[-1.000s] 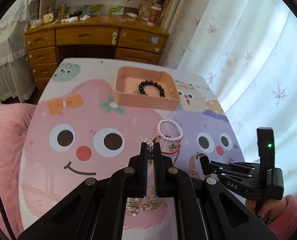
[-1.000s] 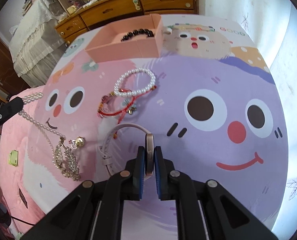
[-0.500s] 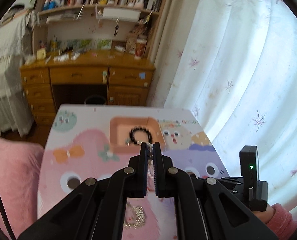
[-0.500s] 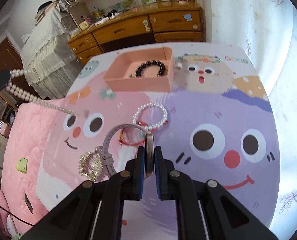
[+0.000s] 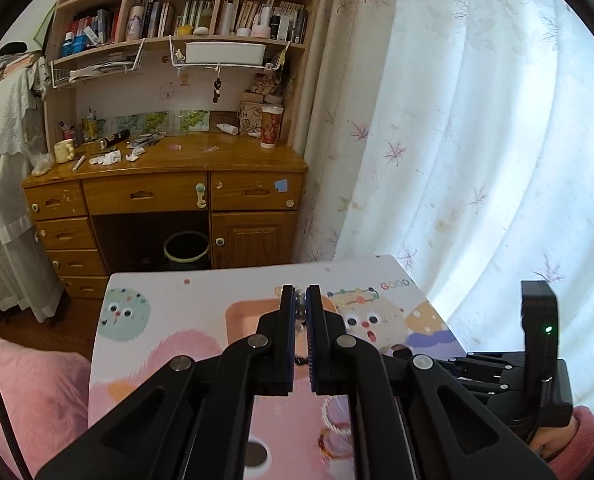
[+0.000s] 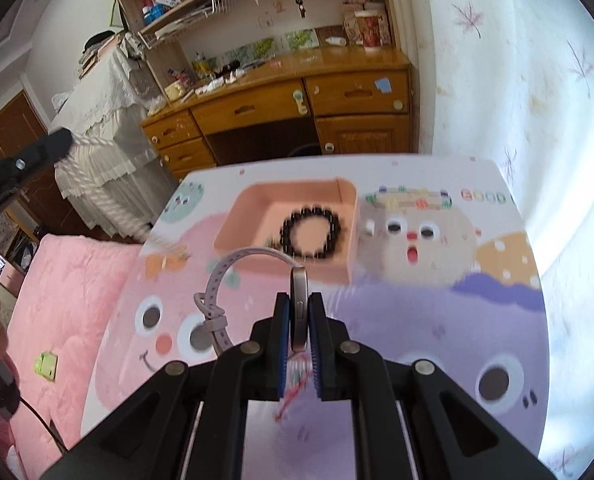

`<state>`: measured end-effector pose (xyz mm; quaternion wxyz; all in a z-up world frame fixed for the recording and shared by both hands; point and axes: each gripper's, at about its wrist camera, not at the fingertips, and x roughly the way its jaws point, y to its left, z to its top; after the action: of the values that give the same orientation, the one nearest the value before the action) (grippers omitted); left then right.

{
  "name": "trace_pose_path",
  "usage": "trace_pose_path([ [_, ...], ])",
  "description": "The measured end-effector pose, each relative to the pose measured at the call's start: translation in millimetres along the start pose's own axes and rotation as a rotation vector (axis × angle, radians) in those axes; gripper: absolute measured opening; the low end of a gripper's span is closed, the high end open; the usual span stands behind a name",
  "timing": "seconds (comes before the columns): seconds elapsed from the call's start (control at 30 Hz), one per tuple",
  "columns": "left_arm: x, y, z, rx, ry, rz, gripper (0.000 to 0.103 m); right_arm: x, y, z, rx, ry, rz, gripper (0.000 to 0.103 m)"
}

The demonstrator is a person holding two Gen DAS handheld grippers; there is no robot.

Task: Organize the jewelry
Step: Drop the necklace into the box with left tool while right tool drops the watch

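Note:
My right gripper (image 6: 299,312) is shut on a watch (image 6: 299,304) with a pale lilac strap (image 6: 233,264), held in the air in front of the pink tray (image 6: 297,188). A black bead bracelet (image 6: 309,236) lies in the tray. My left gripper (image 5: 300,308) is shut on a pearl necklace (image 5: 299,312), lifted high; the pearl strand (image 6: 97,184) hangs blurred from the left gripper (image 6: 63,140) in the right wrist view. A white pearl bracelet (image 5: 337,412) and a red cord bracelet (image 6: 293,392) lie on the cartoon table mat (image 6: 437,320).
A wooden desk (image 5: 165,184) with shelves stands behind the table, a black bin (image 5: 187,248) under it. White curtains (image 5: 477,140) hang on the right. A pink cushion (image 6: 57,300) lies left of the table. The right gripper's body (image 5: 509,376) sits at lower right.
Both grippers have risen higher above the table. The watch has come up toward the tray. The pearl necklace has lifted clear of the mat and swings.

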<state>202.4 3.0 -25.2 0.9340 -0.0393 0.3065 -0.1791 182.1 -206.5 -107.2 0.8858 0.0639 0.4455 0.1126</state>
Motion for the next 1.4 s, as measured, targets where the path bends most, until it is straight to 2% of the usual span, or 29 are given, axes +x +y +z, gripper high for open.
trace_pose_path([
  [0.27,62,22,19,-0.006,0.009,-0.042,0.003,33,-6,40,0.036,-0.05,-0.007,0.009],
  [0.57,119,37,5,-0.051,0.088,-0.095,0.003,74,-17,61,0.092,-0.057,-0.014,0.01],
  [0.63,128,41,-1,-0.065,0.106,-0.092,0.01,80,-22,61,0.114,-0.064,-0.016,0.012],
  [0.7,134,43,-4,-0.07,0.14,-0.074,0.038,89,-27,60,0.13,-0.039,-0.013,0.025],
  [0.73,135,45,-6,-0.07,0.148,-0.063,0.041,94,-30,59,0.14,-0.016,-0.023,0.037],
  [0.83,134,49,-7,-0.068,0.153,-0.042,0.046,93,-36,55,0.162,-0.014,-0.037,0.04],
  [0.9,131,52,-8,-0.069,0.162,-0.026,0.06,91,-39,51,0.173,-0.011,-0.033,0.04],
  [1.03,121,54,-10,-0.073,0.164,-0.008,0.066,86,-45,44,0.198,0.008,-0.041,0.041],
  [1.1,115,54,-14,-0.079,0.174,0.005,0.074,83,-49,37,0.221,0.023,-0.037,0.042],
  [1.27,100,54,-31,-0.094,0.22,0.046,0.078,73,-54,20,0.278,0.051,-0.017,0.056],
  [1.4,87,53,-52,-0.111,0.273,0.101,0.082,64,-59,5,0.321,0.076,0.003,0.061],
])
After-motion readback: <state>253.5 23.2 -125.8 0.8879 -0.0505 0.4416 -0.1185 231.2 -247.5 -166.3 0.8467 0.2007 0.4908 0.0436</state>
